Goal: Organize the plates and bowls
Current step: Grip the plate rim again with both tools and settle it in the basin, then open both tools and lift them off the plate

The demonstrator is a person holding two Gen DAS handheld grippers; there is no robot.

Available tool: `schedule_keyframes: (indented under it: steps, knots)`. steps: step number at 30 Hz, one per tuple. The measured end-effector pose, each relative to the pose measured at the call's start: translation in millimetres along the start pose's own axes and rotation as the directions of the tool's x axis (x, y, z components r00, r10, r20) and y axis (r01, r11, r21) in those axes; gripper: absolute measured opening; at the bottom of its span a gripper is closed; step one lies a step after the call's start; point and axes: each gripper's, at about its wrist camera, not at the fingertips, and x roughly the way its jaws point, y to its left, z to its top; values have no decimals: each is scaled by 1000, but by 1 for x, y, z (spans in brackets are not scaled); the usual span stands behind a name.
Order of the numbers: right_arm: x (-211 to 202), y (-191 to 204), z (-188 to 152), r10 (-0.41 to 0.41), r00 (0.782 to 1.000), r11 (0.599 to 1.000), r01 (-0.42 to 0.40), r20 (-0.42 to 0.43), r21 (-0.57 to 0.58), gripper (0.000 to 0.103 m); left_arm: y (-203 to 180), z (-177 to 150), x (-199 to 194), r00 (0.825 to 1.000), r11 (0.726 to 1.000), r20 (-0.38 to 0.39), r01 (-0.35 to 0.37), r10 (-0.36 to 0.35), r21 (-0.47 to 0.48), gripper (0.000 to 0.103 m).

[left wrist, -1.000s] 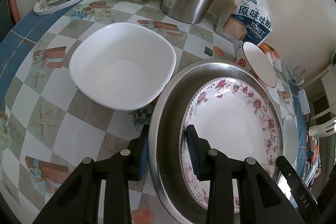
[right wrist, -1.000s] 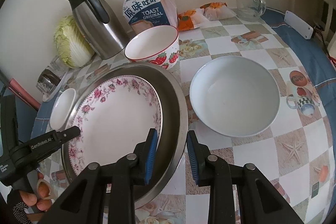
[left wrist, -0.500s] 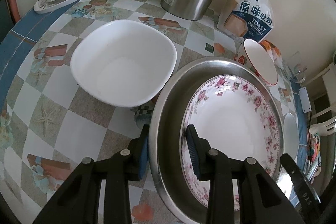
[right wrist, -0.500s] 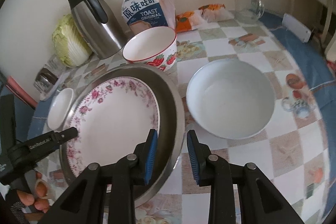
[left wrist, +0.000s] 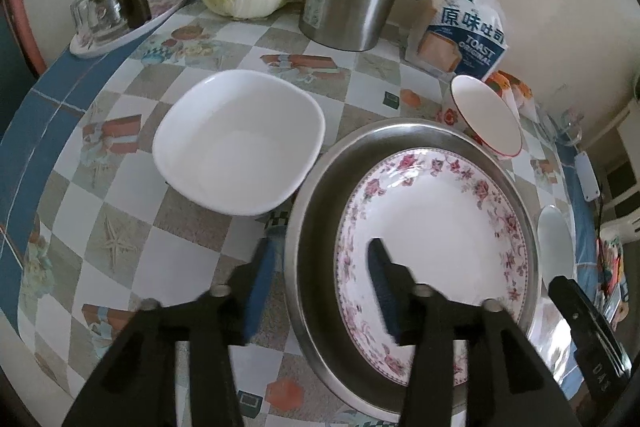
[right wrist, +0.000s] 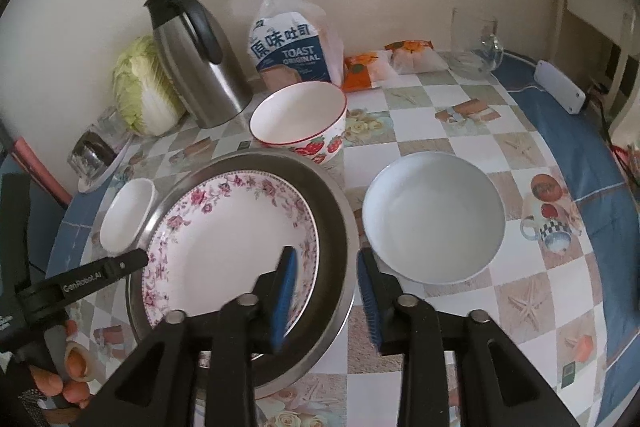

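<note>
Steel basin (left wrist: 312, 227) holds the floral plate (left wrist: 440, 227); left gripper (left wrist: 320, 267) and right gripper (right wrist: 326, 283) straddle opposite rims, jaws opening and pads clear, likely releasing it. White bowls sit beside the basin, unstacked

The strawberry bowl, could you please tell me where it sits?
In the right wrist view, the strawberry bowl stands behind the steel basin, between the thermos and toast bag.
</note>
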Motion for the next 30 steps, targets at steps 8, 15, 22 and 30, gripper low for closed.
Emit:
schedule_keyframes:
  steps: [8,15,22,30]
  knots:
    - [3,2,-1,-22,1000,999,22,1,-25,77,-9,-2,2,998,997,0,-55,56,56,78]
    - [2,4,-1,-21,1000,999,22,15,-41,88,-11,-2,-1,997,994,23,-76,75,78,86]
    - [0,0,-1,-22,1000,999,23,21,-22,93,-10,-2,-2,997,995,21,-70,69,74,88]
    - [1,-2,0,-16,1000,1000,16,14,-7,94,-11,-1,-2,998,995,14,-58,58,76,88]
